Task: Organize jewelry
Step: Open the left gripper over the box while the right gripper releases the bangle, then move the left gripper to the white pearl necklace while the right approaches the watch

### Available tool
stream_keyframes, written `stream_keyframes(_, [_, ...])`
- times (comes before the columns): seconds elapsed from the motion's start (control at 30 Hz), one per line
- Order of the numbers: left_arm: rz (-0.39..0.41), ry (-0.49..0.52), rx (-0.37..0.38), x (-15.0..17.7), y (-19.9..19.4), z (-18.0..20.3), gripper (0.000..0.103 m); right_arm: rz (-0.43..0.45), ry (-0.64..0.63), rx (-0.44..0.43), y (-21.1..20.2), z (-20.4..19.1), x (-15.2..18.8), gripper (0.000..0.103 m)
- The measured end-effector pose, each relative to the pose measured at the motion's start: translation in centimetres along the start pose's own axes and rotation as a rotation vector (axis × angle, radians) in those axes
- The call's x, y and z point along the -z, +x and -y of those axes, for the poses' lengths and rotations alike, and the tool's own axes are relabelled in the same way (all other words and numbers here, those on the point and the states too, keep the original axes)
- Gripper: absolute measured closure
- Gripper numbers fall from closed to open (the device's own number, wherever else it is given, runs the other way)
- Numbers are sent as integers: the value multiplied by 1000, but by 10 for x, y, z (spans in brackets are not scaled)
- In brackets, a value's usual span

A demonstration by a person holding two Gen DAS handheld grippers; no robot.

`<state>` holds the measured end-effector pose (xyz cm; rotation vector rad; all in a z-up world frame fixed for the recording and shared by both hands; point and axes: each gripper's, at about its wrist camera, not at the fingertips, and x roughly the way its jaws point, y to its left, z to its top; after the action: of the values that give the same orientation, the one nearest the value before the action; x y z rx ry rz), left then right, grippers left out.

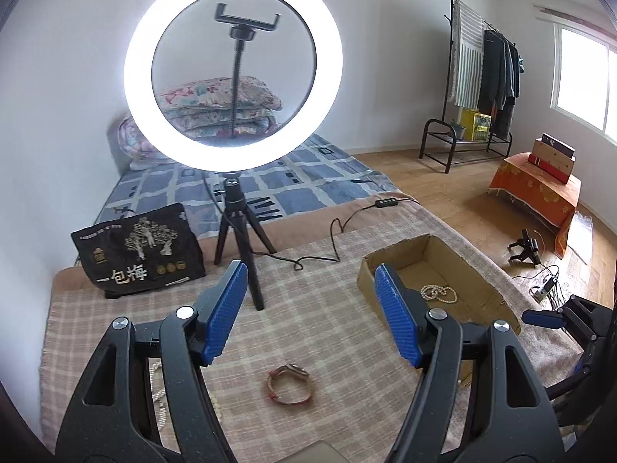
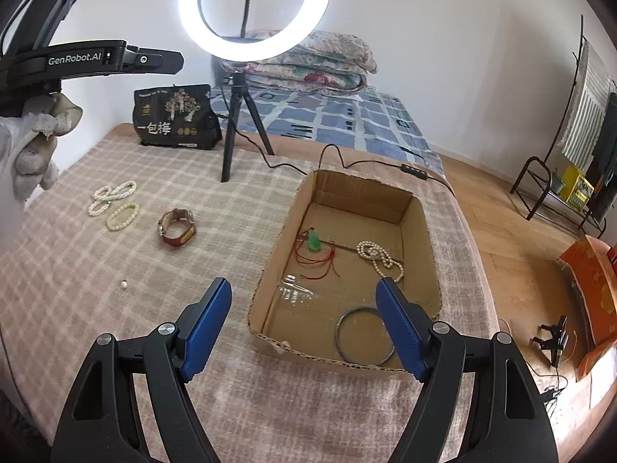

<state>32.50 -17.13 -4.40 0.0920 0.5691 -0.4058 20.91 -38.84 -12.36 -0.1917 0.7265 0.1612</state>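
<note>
A cardboard box (image 2: pixel 420 208) sits on the checked blanket; it also shows in the left wrist view (image 1: pixel 401 252). Inside lie a pearl necklace (image 2: pixel 376 254), a green pendant on red cord (image 2: pixel 315 242), a metal bangle (image 2: pixel 364 335) and a clear item (image 2: pixel 293 289). On the blanket lie a brown watch (image 2: pixel 176 227), also in the left wrist view (image 1: pixel 289 384), a bead bracelet (image 2: pixel 122 215), a pearl strand (image 2: pixel 112 195) and a loose bead (image 2: pixel 123 284). My left gripper (image 1: pixel 312 312) is open above the watch. My right gripper (image 2: pixel 304 328) is open over the box's near edge.
A lit ring light on a tripod (image 1: pixel 233 73) stands behind the blanket, its cable (image 1: pixel 335 239) trailing right. A black printed bag (image 1: pixel 139 250) sits at the back left. The left gripper's body (image 2: pixel 96 59) and gloved hand show in the right wrist view.
</note>
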Motion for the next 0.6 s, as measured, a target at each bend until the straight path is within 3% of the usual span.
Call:
stream_keyframes(0.23, [12,-17,-81,20,-35,-64,32,5,-29,-20,1,-27,-11,26])
stream_keyframes(0.6, [-8,-81,-221,78,-82,-160,32,39,-114,-111,16,-73,-20,23])
